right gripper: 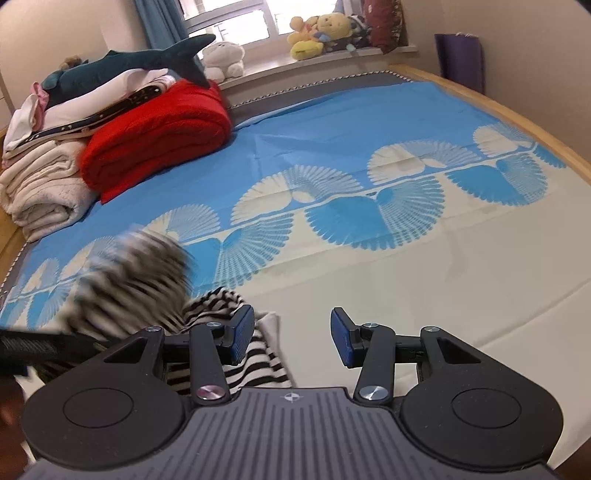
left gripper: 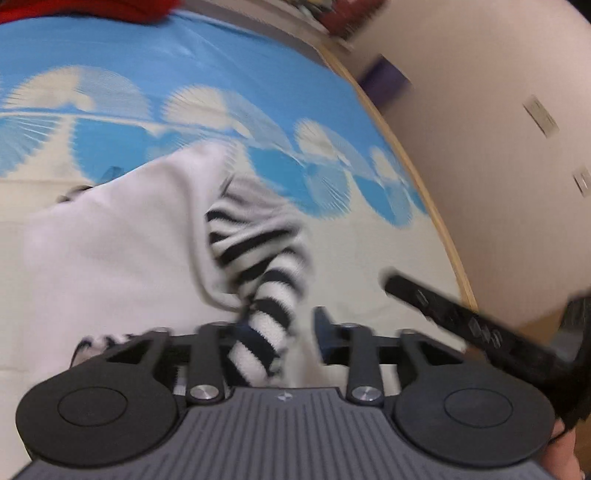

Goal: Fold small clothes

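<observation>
A small black-and-white striped garment [left gripper: 258, 251] with a white body [left gripper: 110, 258] lies bunched on the blue and cream bed cover [left gripper: 221, 66]. A twisted striped sleeve runs between the jaws of my left gripper [left gripper: 280, 325]. The jaws stand apart, and its left pad is hidden behind the cloth. This view is blurred. In the right wrist view my right gripper [right gripper: 293, 336] is open over bare cream cover, its left finger resting above the striped garment [right gripper: 229, 306]. A blurred lifted part of the garment [right gripper: 129, 273] hangs at the left. One of the right gripper's fingers [left gripper: 436, 306] shows in the left view.
A folded red blanket [right gripper: 159, 129], cream blankets [right gripper: 40, 192] and a clothes pile with a plush shark [right gripper: 122, 66] sit at the far left. Plush toys [right gripper: 321, 33] line the window sill. The wooden bed edge [right gripper: 535, 125] runs along the right, with a purple object [right gripper: 458, 55] beyond it.
</observation>
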Demonstrator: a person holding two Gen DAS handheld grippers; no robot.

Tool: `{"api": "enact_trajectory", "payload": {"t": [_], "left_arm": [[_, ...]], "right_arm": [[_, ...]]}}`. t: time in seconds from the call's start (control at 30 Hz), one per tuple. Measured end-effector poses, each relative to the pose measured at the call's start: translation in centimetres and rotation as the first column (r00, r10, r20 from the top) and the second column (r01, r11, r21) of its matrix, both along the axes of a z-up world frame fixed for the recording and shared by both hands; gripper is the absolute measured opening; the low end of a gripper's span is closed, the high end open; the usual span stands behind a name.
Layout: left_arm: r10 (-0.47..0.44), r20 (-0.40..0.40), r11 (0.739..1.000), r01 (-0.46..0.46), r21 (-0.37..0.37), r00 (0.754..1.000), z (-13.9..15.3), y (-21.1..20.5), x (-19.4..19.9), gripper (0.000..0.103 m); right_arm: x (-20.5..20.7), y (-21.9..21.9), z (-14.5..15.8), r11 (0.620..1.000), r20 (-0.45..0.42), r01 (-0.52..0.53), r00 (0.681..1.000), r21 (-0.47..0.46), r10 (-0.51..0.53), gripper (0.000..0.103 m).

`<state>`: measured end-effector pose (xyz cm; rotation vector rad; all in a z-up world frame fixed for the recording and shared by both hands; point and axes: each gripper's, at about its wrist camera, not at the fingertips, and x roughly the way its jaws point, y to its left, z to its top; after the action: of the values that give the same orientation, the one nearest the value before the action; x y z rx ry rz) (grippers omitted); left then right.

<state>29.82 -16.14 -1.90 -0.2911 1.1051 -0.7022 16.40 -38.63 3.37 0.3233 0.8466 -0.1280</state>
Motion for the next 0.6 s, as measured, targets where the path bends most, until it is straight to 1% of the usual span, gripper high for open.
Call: {"api": "enact_trajectory", "payload": {"t": [0.03,0.07,0.1,0.13,0.2,0.23,0.3,0.33,0.43,0.47,0.5,0.53,0.57,0.6], "left_arm": [[-0.011,0.006,0.999,0.011,-0.034,1.0,0.1,-0.2,-0.6,0.042],[-0.015,0.01,0.995,0.016,-0.095,1.0,0.5,0.0,-1.0,0.043],[-0.012,0.014,0.989,0.014,-0.147,1.0,1.0,0.7,-1.1,0.044],[0.0,0.023,0.982,0.004,-0.191,1.0,1.8,1.7,-1.1,0.048],[0.044,0.055,0.97,-0.03,-0.24,0.998,3.3,4.1,-0.9,0.05],[0.075,0.071,0.969,-0.056,-0.24,0.995,4.1,5.6,-0.8,0.05],[0.114,0.1,0.979,-0.095,-0.179,0.989,5.1,7.6,-0.3,0.05],[0.12,0.136,0.986,-0.103,-0.128,0.983,5.7,8.6,-0.5,0.05],[0.097,0.225,0.994,-0.104,0.018,0.97,6.3,10.2,-1.6,0.05],[0.084,0.241,0.993,-0.102,0.062,0.967,5.9,10.6,-2.1,0.05],[0.076,0.25,0.99,-0.102,0.092,0.965,5.4,11.5,-2.6,0.05],[0.071,0.254,0.986,-0.107,0.13,0.965,4.5,11.9,-3.1,0.05],[0.066,0.246,0.977,-0.113,0.181,0.967,3.9,12.1,-3.6,0.049],[0.067,0.234,0.962,-0.125,0.242,0.97,3.3,12.3,-3.6,0.049]], "right_arm": [[0.0,-0.2,0.0,1.0,0.001,0.01,1.0,-0.003,-0.01,0.048],[0.1,-0.3,-0.1,1.0,-0.002,0.02,1.0,-0.002,-0.02,0.048],[0.1,-0.5,-0.1,1.0,-0.001,0.031,1.0,0.005,-0.031,0.048],[0.1,-0.6,-0.1,0.999,0.002,0.04,0.999,0.018,-0.04,0.048],[0.1,-0.8,-0.1,0.998,0.015,0.048,0.999,0.051,-0.049,0.048],[0.0,-0.7,-0.1,0.997,0.019,0.046,0.999,0.067,-0.047,0.048],[0.0,-0.3,-0.1,0.994,0.028,0.025,0.999,0.11,-0.028,0.048],[0.0,0.2,-0.1,0.99,0.036,0.006,0.999,0.143,-0.011,0.048],[0.2,1.7,0.1,0.972,0.075,-0.069,0.996,0.223,0.054,0.049],[0.4,2.3,0.0,0.964,0.078,-0.102,0.993,0.244,0.085,0.051],[0.7,3.1,-0.3,0.953,0.066,-0.147,0.989,0.265,0.134,0.056],[1.0,4.0,-0.6,0.946,0.044,-0.181,0.983,0.27,0.176,0.058],[1.3,5.0,-1.1,0.945,0.007,-0.214,0.976,0.247,0.219,0.058],[1.4,5.9,-1.5,0.95,-0.03,-0.235,0.969,0.205,0.246,0.058]]}}
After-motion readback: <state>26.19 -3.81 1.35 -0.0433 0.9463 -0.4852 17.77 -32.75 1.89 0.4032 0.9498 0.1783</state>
